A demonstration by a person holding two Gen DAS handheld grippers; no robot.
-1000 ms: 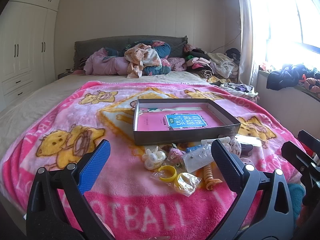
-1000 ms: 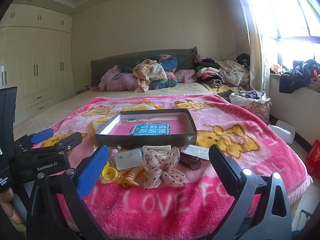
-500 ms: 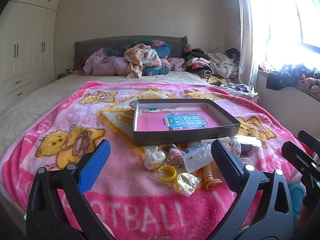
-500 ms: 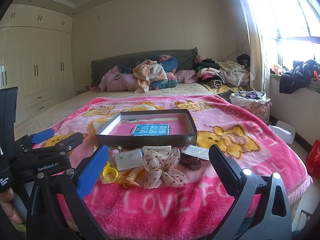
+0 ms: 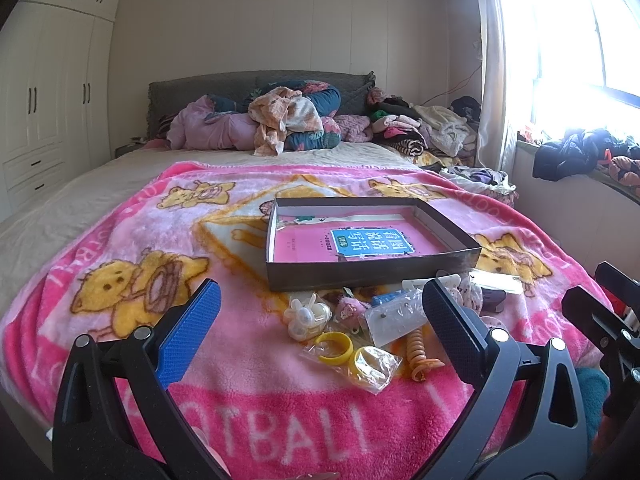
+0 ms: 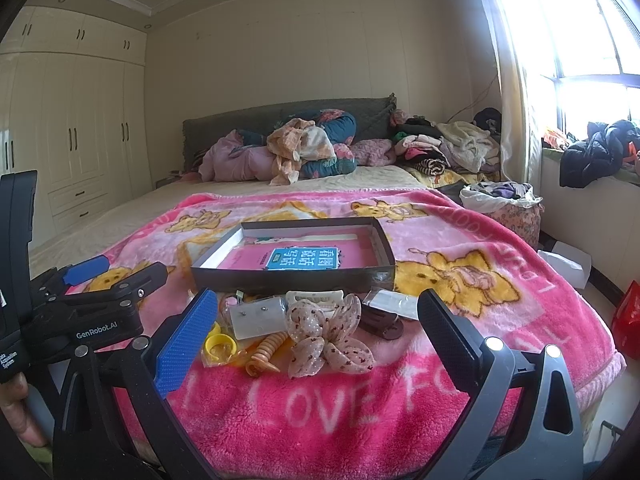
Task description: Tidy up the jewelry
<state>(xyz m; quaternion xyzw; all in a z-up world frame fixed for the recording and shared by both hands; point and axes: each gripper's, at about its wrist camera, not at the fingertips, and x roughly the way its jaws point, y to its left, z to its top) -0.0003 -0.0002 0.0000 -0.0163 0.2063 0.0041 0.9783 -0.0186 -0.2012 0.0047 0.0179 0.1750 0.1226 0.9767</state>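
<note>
A shallow dark box [image 5: 372, 274] [image 6: 296, 278] with a pink book inside rests on the pink blanket. In front of it lies a heap of trinkets: yellow rings in clear bags [image 5: 338, 348] [image 6: 219, 346], an orange spiral hair tie [image 5: 418, 354] [image 6: 266, 350], a white hair clip [image 5: 306, 316], a clear packet [image 5: 394, 316] [image 6: 256, 318], a spotted fabric bow clip [image 6: 328, 334] and a dark clip [image 6: 380, 322]. My left gripper [image 5: 316, 320] hovers open before the heap, holding nothing. Further right, my right gripper [image 6: 316, 326] is open and empty too.
Piled clothes and bedding [image 5: 288, 120] lie at the head of the bed. White wardrobes [image 6: 72, 136] line the left wall. A window sill with dark clothing [image 6: 592, 156] is on the right. A hand [image 6: 16, 412] holds the left gripper's grip.
</note>
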